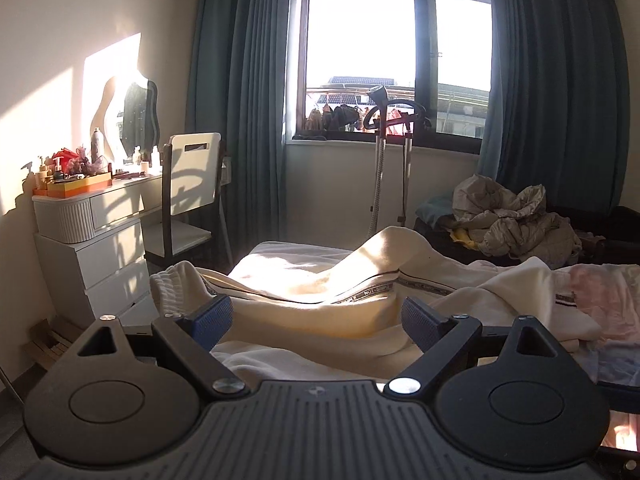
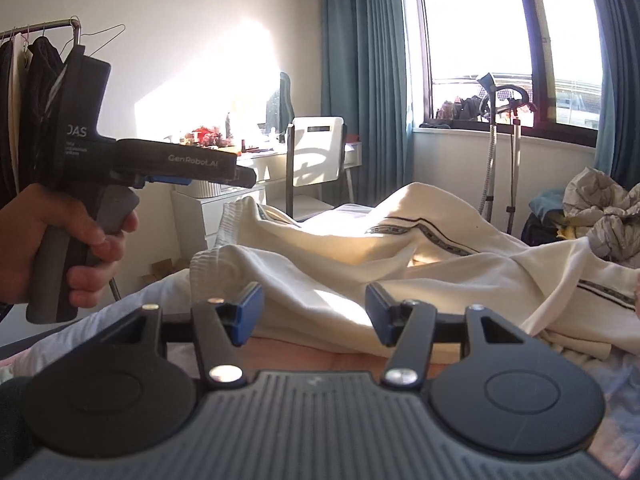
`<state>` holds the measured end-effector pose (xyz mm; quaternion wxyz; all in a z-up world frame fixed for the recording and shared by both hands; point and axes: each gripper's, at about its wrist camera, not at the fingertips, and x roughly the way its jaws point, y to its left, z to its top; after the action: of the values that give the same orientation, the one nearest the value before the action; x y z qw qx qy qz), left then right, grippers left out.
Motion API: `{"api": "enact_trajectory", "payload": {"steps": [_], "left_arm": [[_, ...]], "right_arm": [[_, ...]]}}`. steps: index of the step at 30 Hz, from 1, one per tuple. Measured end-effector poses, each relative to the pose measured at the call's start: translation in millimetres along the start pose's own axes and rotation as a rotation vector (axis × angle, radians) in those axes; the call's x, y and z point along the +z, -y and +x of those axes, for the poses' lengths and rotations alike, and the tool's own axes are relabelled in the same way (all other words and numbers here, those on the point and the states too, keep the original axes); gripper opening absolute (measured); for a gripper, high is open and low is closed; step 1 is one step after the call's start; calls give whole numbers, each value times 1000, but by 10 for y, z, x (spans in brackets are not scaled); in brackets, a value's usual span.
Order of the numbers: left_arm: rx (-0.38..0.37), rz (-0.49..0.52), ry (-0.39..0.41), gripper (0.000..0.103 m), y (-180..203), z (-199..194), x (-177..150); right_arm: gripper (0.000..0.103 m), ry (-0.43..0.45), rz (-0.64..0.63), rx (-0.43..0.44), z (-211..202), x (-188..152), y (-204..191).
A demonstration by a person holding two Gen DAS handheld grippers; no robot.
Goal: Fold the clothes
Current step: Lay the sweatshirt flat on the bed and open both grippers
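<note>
The cream trousers (image 1: 320,300) lie on the bed (image 1: 288,258) directly ahead of and below both of my grippers, rumpled, not yet folded flat. Their long axis runs across my line of aim: the ribbed waistband (image 2: 224,240) sits ahead and to the left, and the legs with the black striped side tape (image 2: 436,236) trail off to the right. One leg is humped up in the middle, ahead of the fingertips.

My left gripper (image 1: 316,322) has its jaws spread wide with nothing clamped; cloth shows between the pads (image 1: 214,318) but lies below them, apart as far as I can judge. My right gripper (image 2: 314,312) stands about half open, also empty, with the near hem of the cloth just beyond its fingertips.

For the next grasp, the left gripper looks nearer the waistband and the right gripper nearer the legs.

The right wrist view alone shows my left hand (image 2: 60,240) on its grip, held up to the left above the bed, and a clothes rail behind it. The left wrist view alone shows pink fabric (image 1: 600,300) to the right of the trousers.
</note>
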<state>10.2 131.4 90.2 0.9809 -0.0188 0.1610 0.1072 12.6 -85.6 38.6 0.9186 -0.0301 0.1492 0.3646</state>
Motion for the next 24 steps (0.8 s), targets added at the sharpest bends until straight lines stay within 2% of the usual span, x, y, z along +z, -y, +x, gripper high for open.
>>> {"api": "enact_trajectory", "payload": {"steps": [6, 9, 13, 19, 24], "left_arm": [[-108, 20, 7, 93, 687, -230, -149], [-148, 12, 11, 94, 953, -261, -222], [-166, 8, 20, 94, 1262, -225, -321], [-163, 6, -17, 94, 1640, -15, -586], [-177, 76, -67, 94, 1834, 124, -841]], "right_arm": [[57, 44, 13, -177, -501, -20, 485], [57, 61, 64, -238, -652, -61, 766], [57, 77, 139, -298, -768, -141, 1095], [57, 109, 197, -395, -748, -331, 1350], [57, 66, 260, -428, -703, -583, 1538]]}}
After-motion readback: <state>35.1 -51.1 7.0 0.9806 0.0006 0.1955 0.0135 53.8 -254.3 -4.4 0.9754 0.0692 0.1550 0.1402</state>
